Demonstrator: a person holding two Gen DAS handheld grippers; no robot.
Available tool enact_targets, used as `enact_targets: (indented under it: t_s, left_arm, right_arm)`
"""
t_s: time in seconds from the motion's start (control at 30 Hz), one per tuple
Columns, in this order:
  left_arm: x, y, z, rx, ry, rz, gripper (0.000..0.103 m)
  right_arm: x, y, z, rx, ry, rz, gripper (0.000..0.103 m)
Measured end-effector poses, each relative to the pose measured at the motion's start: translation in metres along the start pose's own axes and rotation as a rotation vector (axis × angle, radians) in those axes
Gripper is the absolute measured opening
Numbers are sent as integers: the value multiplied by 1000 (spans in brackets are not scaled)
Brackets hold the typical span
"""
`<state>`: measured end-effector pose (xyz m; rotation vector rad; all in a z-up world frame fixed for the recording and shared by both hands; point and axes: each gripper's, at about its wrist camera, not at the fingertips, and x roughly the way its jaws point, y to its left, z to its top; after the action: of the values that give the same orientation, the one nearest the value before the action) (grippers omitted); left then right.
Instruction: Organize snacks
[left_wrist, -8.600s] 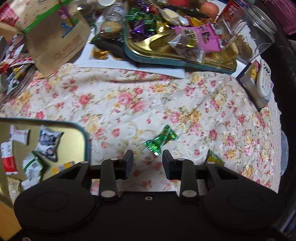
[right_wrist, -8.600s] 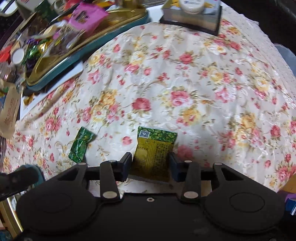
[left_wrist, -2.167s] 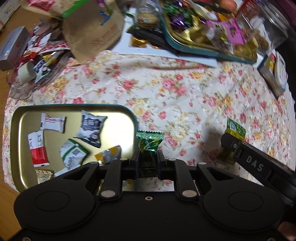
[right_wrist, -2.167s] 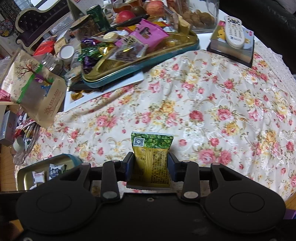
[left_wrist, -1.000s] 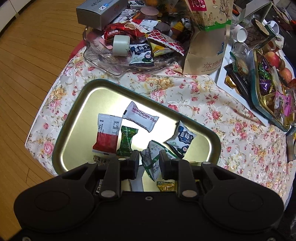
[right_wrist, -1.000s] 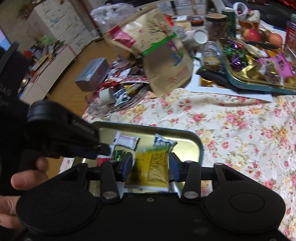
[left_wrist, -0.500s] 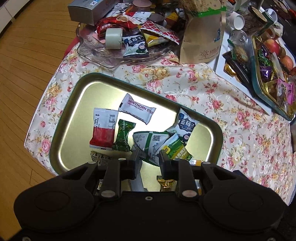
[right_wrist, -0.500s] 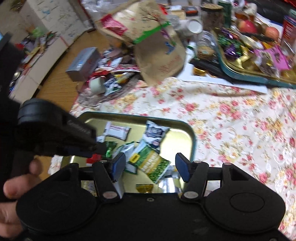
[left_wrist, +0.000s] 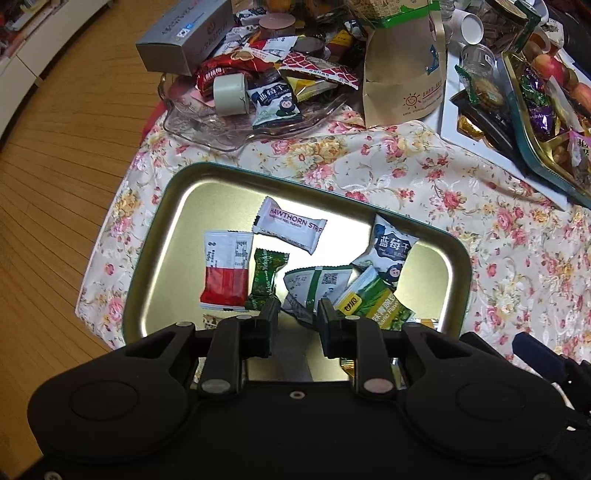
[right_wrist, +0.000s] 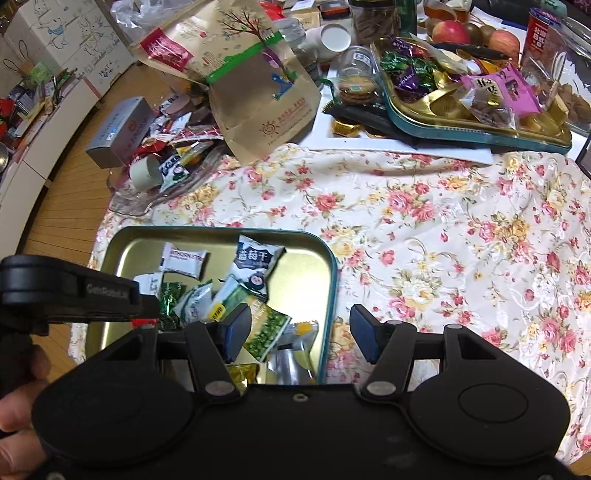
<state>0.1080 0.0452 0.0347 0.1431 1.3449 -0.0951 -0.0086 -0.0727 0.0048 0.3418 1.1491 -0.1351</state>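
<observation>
A gold tray with a teal rim (left_wrist: 173, 229) lies on the floral cloth and holds several snack packets. Among them are the green candy (left_wrist: 266, 277), a red and white packet (left_wrist: 226, 269), a Hawthorn strip (left_wrist: 291, 225) and the yellow-green packet (left_wrist: 373, 304), which also shows in the right wrist view (right_wrist: 264, 323). My left gripper (left_wrist: 294, 319) is open and empty above the tray's near side. My right gripper (right_wrist: 300, 332) is wide open and empty over the tray's right rim (right_wrist: 330, 295).
A glass dish (left_wrist: 229, 122) of snacks, a grey box (left_wrist: 184, 33) and a brown paper bag (left_wrist: 402, 70) stand beyond the tray. A second teal tray (right_wrist: 476, 129) of sweets sits at the back right. Wooden floor (left_wrist: 55, 184) lies past the table's left edge.
The left gripper dropped the green candy into the tray and opened. The right gripper let the yellow-green packet fall into the tray and opened wide.
</observation>
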Motion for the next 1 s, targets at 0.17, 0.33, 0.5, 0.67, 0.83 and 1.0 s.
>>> enact_targets:
  t_s: [0.17,0.33,0.5,0.67,0.83,1.0]
  left_arm:
    - [-4,-5,-1,33,-32,35,33]
    - [-5,-8,-2,51,-37,14,33]
    - [-3,-9,-4,51,-21,-7,33]
    - [-1,-8,-4,47,-6,-9,33]
    - [1,-9,-4,48,5,-20,33]
    - [2,-11,-4,52,13,-22,33]
  right_arm:
    - [1,4,0,-28,-4,-17,62]
    - [2,5,0,-36,-7,-21,62]
    - [4,5,0,-39,0,-33,62]
    - [3,4,0,-36,-2,-34,62]
    - [3,3,1,-32,-4,-35,62]
    - [3,3,1,-33,-2,-34,62]
